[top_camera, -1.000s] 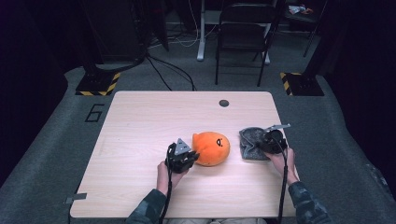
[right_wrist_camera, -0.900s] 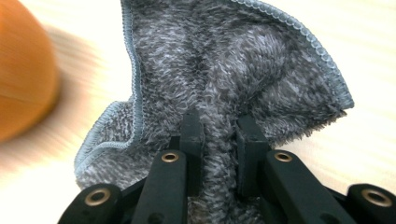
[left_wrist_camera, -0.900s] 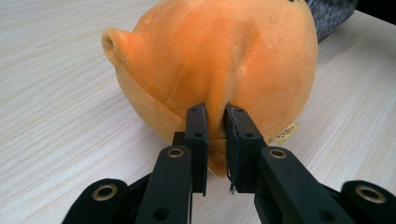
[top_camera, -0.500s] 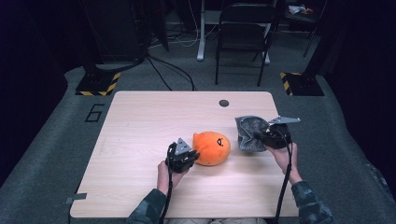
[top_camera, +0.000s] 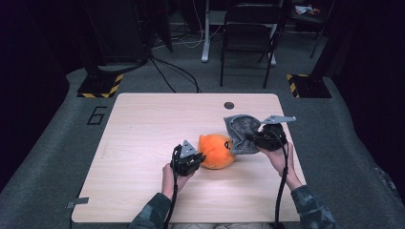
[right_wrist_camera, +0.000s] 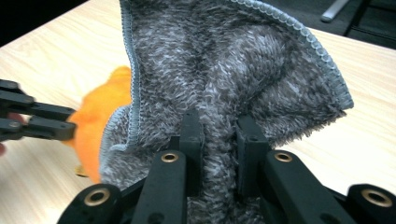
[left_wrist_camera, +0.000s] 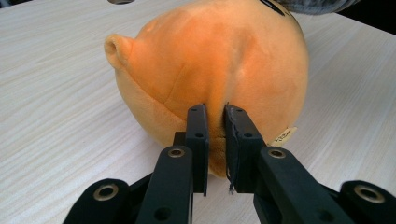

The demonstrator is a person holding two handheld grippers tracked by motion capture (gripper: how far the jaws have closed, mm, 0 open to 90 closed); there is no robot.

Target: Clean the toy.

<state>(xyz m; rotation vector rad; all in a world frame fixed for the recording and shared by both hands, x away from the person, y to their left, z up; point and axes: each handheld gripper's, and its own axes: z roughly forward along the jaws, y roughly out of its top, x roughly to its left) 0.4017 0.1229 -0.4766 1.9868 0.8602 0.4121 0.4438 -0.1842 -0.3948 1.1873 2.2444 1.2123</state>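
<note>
Orange plush toy (top_camera: 217, 150) is being pinched at centre-right of the wooden table (top_camera: 143, 143) by the left gripper (left_wrist_camera: 215, 135); grey fleece cloth (right_wrist_camera: 224, 70), just right, is being clamped by the right gripper (right_wrist_camera: 218, 140).

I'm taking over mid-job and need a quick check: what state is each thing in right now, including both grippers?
Orange plush toy: resting on the table, pinched at one end.
Grey cloth: bunched, lifted, one edge against the toy.
Left gripper: shut on the toy's fabric.
Right gripper: shut on a fold of the cloth.
Table: light wood, bearing the toy.
</note>
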